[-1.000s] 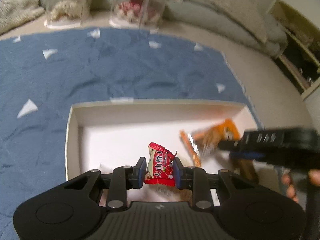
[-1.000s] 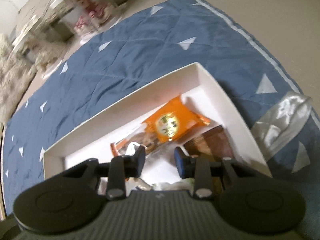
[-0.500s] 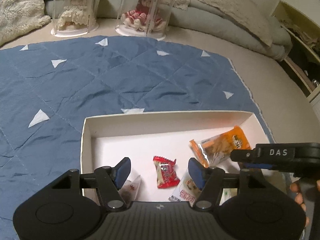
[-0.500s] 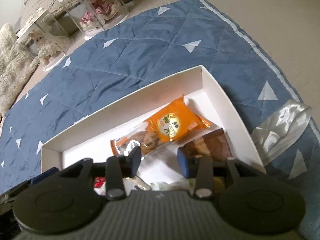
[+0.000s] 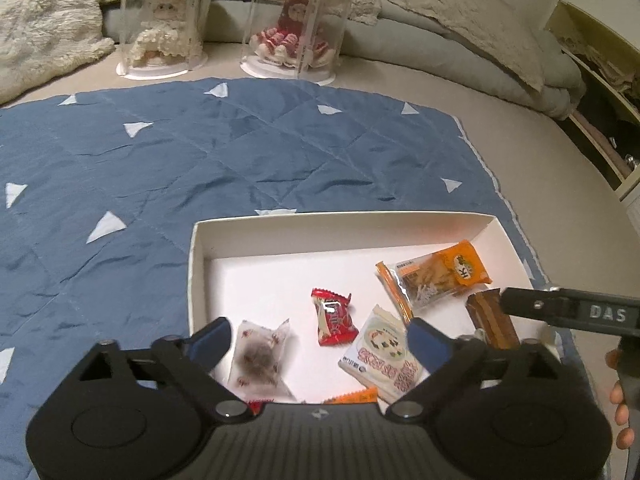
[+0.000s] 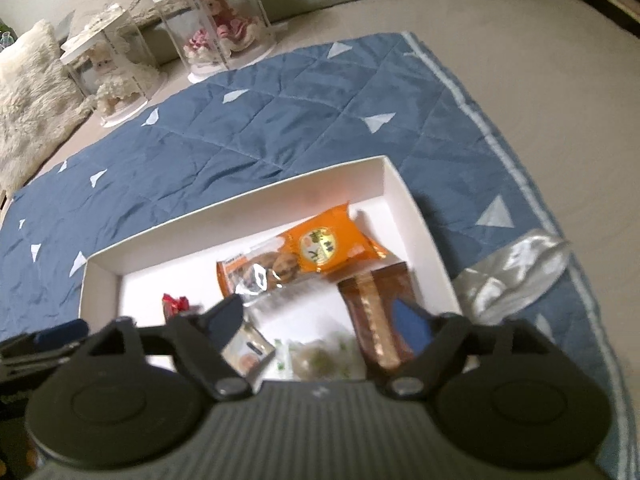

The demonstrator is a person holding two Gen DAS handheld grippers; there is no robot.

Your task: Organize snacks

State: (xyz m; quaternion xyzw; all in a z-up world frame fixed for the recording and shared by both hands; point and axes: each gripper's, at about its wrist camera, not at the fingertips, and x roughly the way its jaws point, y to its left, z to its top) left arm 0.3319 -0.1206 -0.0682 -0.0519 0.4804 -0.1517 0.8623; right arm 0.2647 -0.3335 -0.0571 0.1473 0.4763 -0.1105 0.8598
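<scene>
Left wrist view: my left gripper tilts steeply down over the white box, jaws opening wide with nothing pinched; the red candy lies loose on the box floor between them. My right gripper also angles down over the box, jaws opening, empty, above the brown bar and orange packet

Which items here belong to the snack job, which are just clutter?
Job: white box; red candy; orange cookie pack; brown bar; clear-wrapped sweet; white biscuit pack.

Clutter: blue quilt; two doll cases; silver wrapper; fluffy cushion.
</scene>
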